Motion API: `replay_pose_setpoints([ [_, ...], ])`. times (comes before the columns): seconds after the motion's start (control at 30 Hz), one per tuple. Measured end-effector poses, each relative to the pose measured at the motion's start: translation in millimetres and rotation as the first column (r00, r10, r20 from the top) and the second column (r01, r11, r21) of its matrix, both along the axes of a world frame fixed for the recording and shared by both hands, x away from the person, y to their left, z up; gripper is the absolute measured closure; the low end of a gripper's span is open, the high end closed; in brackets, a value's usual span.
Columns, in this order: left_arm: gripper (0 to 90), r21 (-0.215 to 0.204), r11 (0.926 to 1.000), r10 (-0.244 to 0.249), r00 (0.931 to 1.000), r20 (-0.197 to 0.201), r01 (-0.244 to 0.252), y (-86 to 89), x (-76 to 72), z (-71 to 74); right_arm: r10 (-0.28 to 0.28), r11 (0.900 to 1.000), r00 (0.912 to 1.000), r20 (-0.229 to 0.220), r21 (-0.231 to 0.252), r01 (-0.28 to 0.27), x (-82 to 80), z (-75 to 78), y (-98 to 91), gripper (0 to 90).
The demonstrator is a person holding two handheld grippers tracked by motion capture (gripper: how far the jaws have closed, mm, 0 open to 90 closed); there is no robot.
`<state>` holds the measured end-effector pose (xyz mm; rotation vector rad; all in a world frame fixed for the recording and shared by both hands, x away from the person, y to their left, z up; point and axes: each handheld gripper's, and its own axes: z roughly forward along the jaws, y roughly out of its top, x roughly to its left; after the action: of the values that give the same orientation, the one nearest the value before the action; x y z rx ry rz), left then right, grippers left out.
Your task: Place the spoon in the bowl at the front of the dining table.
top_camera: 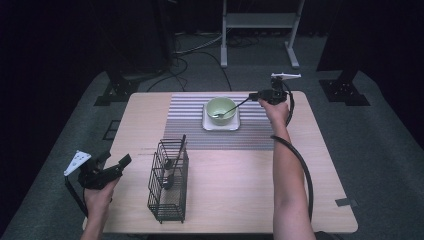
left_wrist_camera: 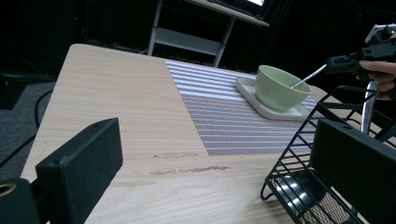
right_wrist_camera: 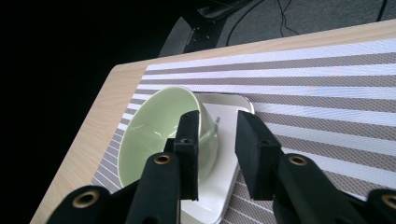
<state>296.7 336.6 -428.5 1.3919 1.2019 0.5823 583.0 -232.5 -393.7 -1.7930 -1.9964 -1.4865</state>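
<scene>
I keep my left gripper [top_camera: 112, 167] spread and idle near the wire caddy [top_camera: 169, 182]. Farther off, my right gripper [top_camera: 254, 96] stands part-open at the green bowl [top_camera: 221, 111]; I can't tell whether its pads touch the spoon [top_camera: 231, 108], whose bowl end rests inside while the handle leans over the rim toward the jaws. If the handle snags a pad, I could tip the green bowl off its white tray [top_camera: 220, 124].

One green bowl [top_camera: 221, 109] at mat centre, one white square plate [top_camera: 220, 124] under the bowl, one spoon [top_camera: 231, 108] in the bowl, one striped placemat [top_camera: 187, 120], one black wire caddy [top_camera: 169, 181] near of the mat, two utensils [top_camera: 172, 162] standing in the caddy, two handheld grippers.
</scene>
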Motion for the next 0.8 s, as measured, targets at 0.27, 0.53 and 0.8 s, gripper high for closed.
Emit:
replay_pose_setpoints([
  [0.27,1.5,0.002,1.0000,0.002,1.0000,-0.005,-0.002,-0.4,-0.1,-0.6,0.027,0.9994,0.9995,0.014,-0.023,-0.027,-13.2,10.8,-19.6,48.0],
  [0.53,1.5,0.003,1.0000,-0.003,1.0000,-0.002,0.003,-2.8,-0.3,0.2,0.104,0.9931,0.9941,0.029,-0.057,-0.102,-34.9,15.2,-18.2,27.9],
  [0.8,1.5,0.002,0.9999,-0.010,0.9999,0.003,0.010,-2.8,-1.1,1.2,0.157,0.9857,0.9865,0.048,-0.070,-0.153,-57.6,26.4,-18.8,23.0],
])
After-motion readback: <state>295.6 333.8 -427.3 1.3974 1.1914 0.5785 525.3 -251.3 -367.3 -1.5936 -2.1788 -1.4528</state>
